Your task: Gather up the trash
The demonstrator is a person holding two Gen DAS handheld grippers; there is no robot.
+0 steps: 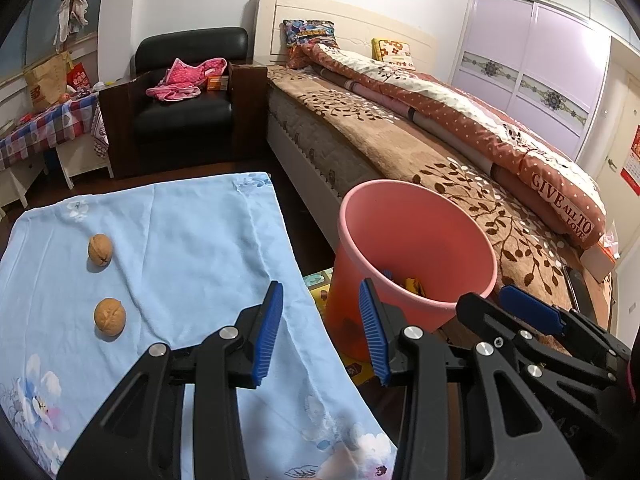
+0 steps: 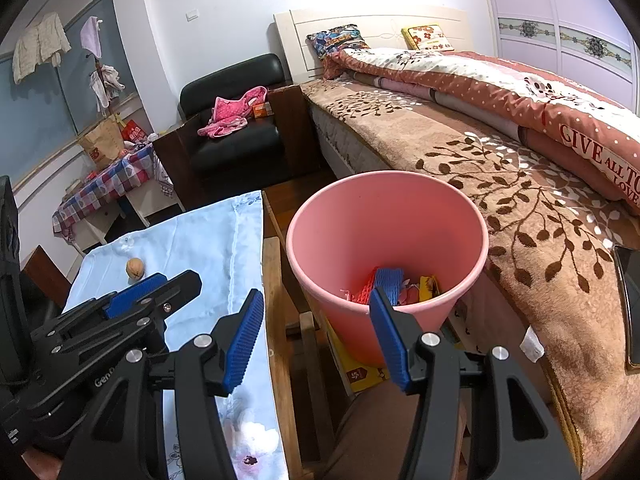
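Observation:
Two walnuts lie on a light blue flowered cloth (image 1: 180, 240): one walnut (image 1: 99, 249) farther back, the other walnut (image 1: 109, 316) nearer. My left gripper (image 1: 320, 292) hovers open and empty over the cloth's right edge, right of the walnuts. A pink bucket (image 1: 416, 216) stands on the floor beside the table, holding blue, red and yellow scraps (image 2: 394, 286). In the right wrist view my right gripper (image 2: 316, 304) is open and empty, just in front of the pink bucket (image 2: 384, 216). The left gripper's body (image 2: 120, 312) shows at its left, and one walnut (image 2: 134, 268) is visible.
A bed (image 1: 400, 140) with a brown leaf-pattern blanket runs along the right, close behind the bucket. A black armchair (image 1: 188, 92) with pink clothes stands at the back. A checked-cloth side table (image 1: 48, 128) is at far left. A yellow box (image 2: 360, 376) lies under the bucket.

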